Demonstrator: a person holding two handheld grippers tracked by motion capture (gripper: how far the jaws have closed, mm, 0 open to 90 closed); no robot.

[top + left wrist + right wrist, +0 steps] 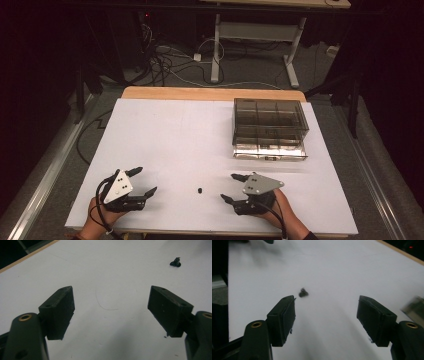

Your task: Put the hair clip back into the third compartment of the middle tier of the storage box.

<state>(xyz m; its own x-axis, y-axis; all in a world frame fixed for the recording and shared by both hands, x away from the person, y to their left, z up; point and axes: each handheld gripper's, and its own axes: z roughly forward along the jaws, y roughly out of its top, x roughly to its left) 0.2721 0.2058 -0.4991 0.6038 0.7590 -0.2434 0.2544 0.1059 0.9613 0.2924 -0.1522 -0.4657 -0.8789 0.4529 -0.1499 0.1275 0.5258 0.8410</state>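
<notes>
A small black part [199, 190], something like a screw or clip, lies alone on the white tabletop [175, 130], between the two grippers and near the person's edge. Its place in the open, with bare surface all round it, leaves room for jaws to come down on either side of it. Farther back on the right stands a clear compartment box [270, 127] with a shallow drawer at its base, a likely home for small parts of this kind, well apart from the black part.

The right gripper [233, 187] lies low over the tabletop, pointing toward the part. In the right gripper view the part [303, 292] sits just ahead of the left jaw's tip, not between the jaws. The jaws are spread wide and hold nothing, so the reach seems only under way.

The left gripper [144, 181] rests near the front edge, its jaws likewise spread and empty; in its own view the part [175, 262] lies off to the upper right, well clear of it.
</notes>
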